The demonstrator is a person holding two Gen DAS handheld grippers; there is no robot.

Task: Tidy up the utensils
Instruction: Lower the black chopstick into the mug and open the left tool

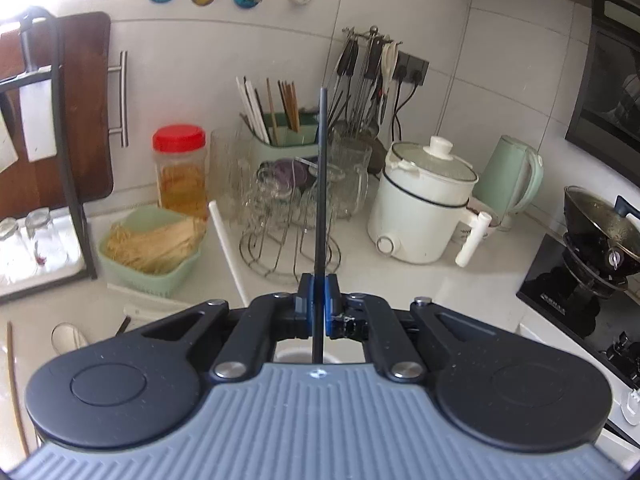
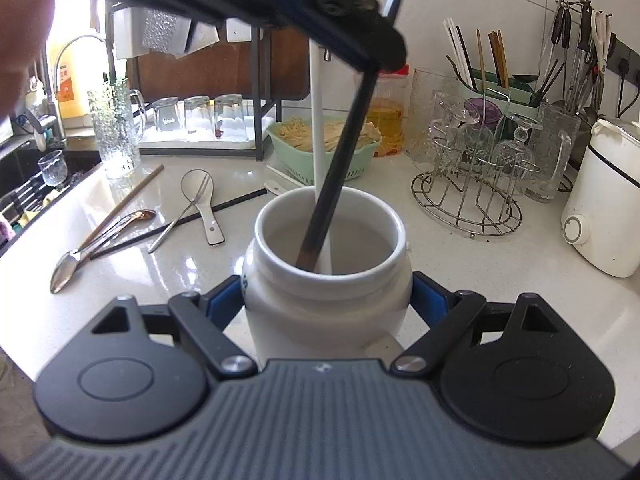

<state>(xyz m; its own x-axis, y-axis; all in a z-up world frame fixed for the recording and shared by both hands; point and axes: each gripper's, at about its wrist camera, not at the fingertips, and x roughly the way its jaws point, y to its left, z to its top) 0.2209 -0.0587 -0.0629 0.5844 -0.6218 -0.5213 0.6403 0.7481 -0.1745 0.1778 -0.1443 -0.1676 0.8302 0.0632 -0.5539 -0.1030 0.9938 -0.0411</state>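
Jar point(image 2: 328, 280) clamped by right gripper point(image 2: 328, 300), white chopstick point(image 2: 320, 140) inside; left gripper point(image 1: 317, 300) pinching black chopstick point(image 1: 321, 184), tip in; spoons point(image 2: 100, 236), fork point(image 2: 180, 212) waiting at ten o'clock.

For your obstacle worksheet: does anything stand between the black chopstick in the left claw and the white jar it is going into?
Nothing visible does. The black chopstick already reaches inside the white jar, beside a white chopstick.

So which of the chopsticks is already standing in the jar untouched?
The white chopstick, leaning free in the white jar; the black chopstick beside it is clamped in the left gripper.
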